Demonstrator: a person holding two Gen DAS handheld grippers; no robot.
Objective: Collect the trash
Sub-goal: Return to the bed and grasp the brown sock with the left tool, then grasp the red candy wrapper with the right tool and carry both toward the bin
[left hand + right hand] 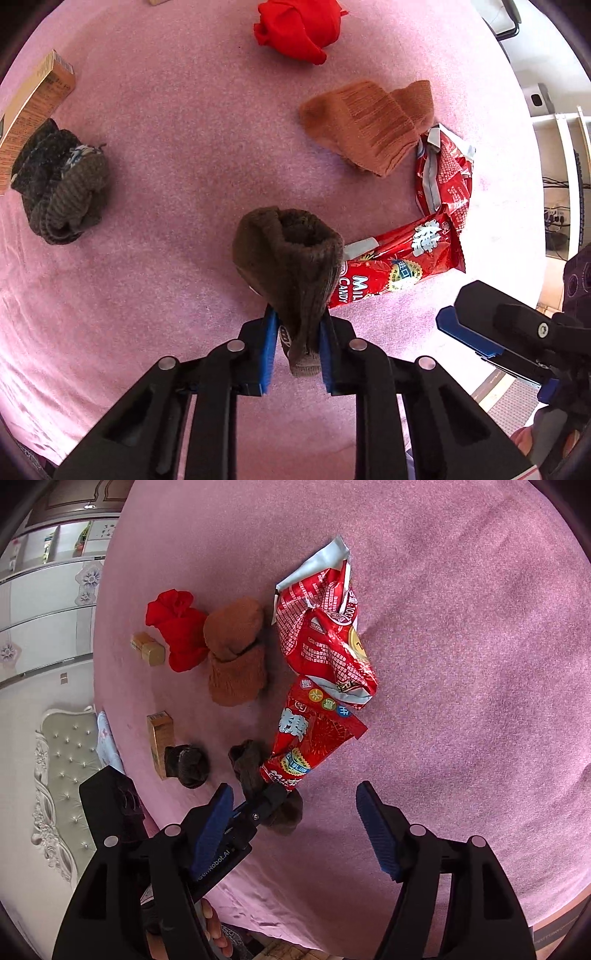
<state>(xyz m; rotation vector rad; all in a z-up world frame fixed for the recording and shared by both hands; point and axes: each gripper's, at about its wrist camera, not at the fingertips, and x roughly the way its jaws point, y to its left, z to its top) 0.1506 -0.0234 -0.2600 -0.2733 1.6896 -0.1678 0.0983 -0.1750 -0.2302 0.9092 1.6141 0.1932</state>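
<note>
My left gripper [297, 334] is shut on a dark brown sock [291, 258] and holds it just above the pink bedspread [177, 184]; it also shows in the right wrist view [266, 797]. A red milk candy wrapper [399, 271] lies just right of the sock, also seen in the right wrist view [310, 742]. A second crumpled red wrapper [447, 173] lies beyond it [325, 642]. My right gripper [295, 827] is open and empty, hovering near the first wrapper's lower end; it shows at the right edge of the left wrist view [476, 328].
A tan sock [369, 125], a red cloth [299, 29], a dark grey sock bundle [59, 184] and a tan carton [33, 107] lie on the bedspread. Small yellow boxes [147, 650] sit near the bed's far edge. A padded headboard [62, 768] is at left.
</note>
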